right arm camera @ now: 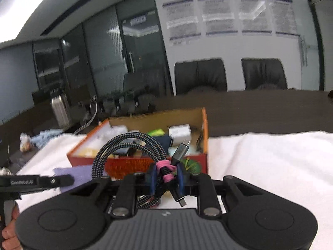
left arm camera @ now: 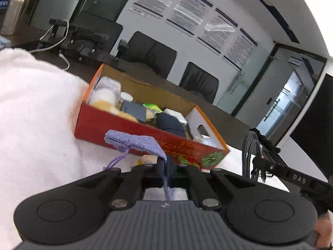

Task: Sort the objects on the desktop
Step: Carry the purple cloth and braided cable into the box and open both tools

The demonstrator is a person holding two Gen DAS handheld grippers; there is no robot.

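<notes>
My left gripper (left arm camera: 166, 164) is shut on a purple knit drawstring pouch (left arm camera: 133, 141), which hangs in front of the red cardboard box (left arm camera: 116, 125). The box holds several items: a dark case, white bottles, a green packet. My right gripper (right arm camera: 166, 175) is shut on a coiled braided USB cable (right arm camera: 129, 148) bound with a pink tie (right arm camera: 164, 170). It holds the cable just in front of the same box (right arm camera: 133, 164). The pouch (right arm camera: 79, 175) and the left gripper also show at the left of the right wrist view. The right gripper (left arm camera: 270, 166) with the cable (left arm camera: 248, 152) shows at the right of the left wrist view.
The box stands on a white cloth (right arm camera: 270, 162) over a dark conference table (right arm camera: 260, 112). A steel bottle (right arm camera: 59, 112), cables and dark devices (left arm camera: 83, 43) lie at the far left. Black chairs (right arm camera: 199, 75) stand behind the table.
</notes>
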